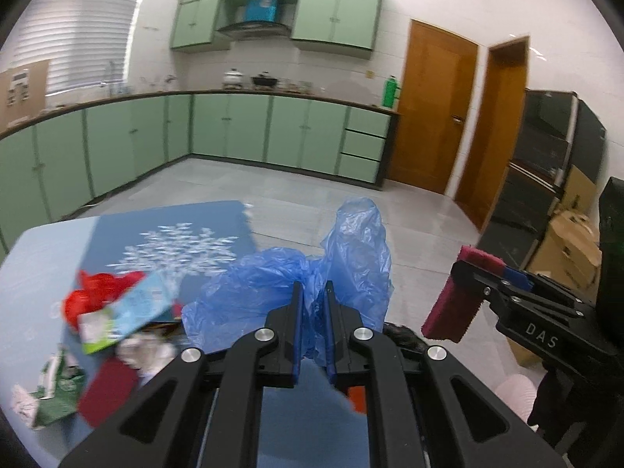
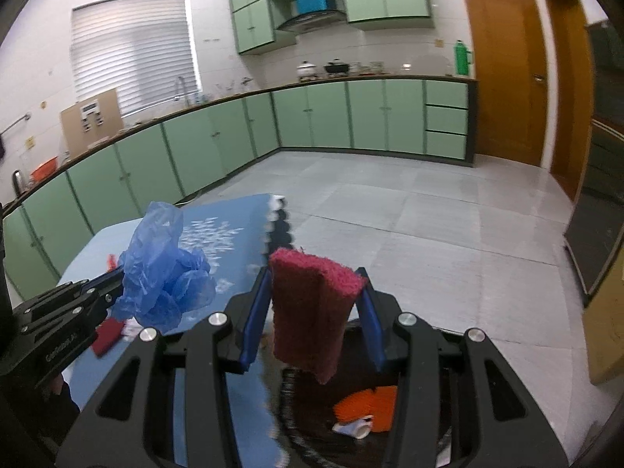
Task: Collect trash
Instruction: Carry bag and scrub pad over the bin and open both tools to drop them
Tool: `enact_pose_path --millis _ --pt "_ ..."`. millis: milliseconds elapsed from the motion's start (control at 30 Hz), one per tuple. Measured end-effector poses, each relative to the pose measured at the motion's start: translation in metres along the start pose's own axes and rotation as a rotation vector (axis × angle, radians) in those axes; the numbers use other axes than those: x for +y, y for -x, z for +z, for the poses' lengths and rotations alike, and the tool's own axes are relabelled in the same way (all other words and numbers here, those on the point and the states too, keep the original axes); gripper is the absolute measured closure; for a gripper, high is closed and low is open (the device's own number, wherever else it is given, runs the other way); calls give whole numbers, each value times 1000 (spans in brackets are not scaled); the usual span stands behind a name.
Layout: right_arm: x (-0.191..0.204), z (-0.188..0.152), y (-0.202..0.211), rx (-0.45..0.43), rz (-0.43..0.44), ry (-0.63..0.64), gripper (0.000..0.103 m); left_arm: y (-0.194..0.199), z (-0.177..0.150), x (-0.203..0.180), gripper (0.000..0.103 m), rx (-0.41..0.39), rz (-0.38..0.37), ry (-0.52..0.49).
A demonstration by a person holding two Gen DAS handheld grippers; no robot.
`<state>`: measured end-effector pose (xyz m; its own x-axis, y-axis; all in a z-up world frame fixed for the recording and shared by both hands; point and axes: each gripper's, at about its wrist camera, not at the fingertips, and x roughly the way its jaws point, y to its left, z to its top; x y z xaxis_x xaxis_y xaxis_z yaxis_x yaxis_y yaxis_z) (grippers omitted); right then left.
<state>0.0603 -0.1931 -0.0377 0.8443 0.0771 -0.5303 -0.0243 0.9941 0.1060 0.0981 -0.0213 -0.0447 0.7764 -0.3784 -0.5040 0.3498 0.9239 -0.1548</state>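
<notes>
Both grippers carry trash beside the table.
The left gripper [image 1: 313, 292] is clenched on a crumpled blue bag [image 1: 308, 273]; the right gripper [image 2: 316, 284] grasps a dark red pad [image 2: 312, 308], held above a dark bin [image 2: 312, 401]. More litter [image 1: 109, 312] lies on the blue table [image 1: 39, 257].

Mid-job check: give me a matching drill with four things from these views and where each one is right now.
Things:
1. blue bag
2. maroon pad
3. red wrapper
4. green bottle

Places:
A. on the far counter
B. between the right gripper's fingers
C. lying on the table
D. pinched in the left gripper

Pairs: 1-D, 2-B, 3-C, 4-A
</notes>
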Motion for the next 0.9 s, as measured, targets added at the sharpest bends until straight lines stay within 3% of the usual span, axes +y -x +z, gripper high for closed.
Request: enact_pose_path --millis 267,700,767,900 --pt "-49 -16 0 13 -97 -41 61 -39 -2 -42 94 29 -84 -35" --pt "-89 -36 -25 54 -150 -87 61 -82 -4 -72 94 61 -111 -64" --pt "-90 -37 -29 61 -147 -91 60 -86 -3 -73 93 69 -118 -65" --pt "-93 -43 -32 64 -176 -92 47 -90 -2 -72 84 83 -124 -59"
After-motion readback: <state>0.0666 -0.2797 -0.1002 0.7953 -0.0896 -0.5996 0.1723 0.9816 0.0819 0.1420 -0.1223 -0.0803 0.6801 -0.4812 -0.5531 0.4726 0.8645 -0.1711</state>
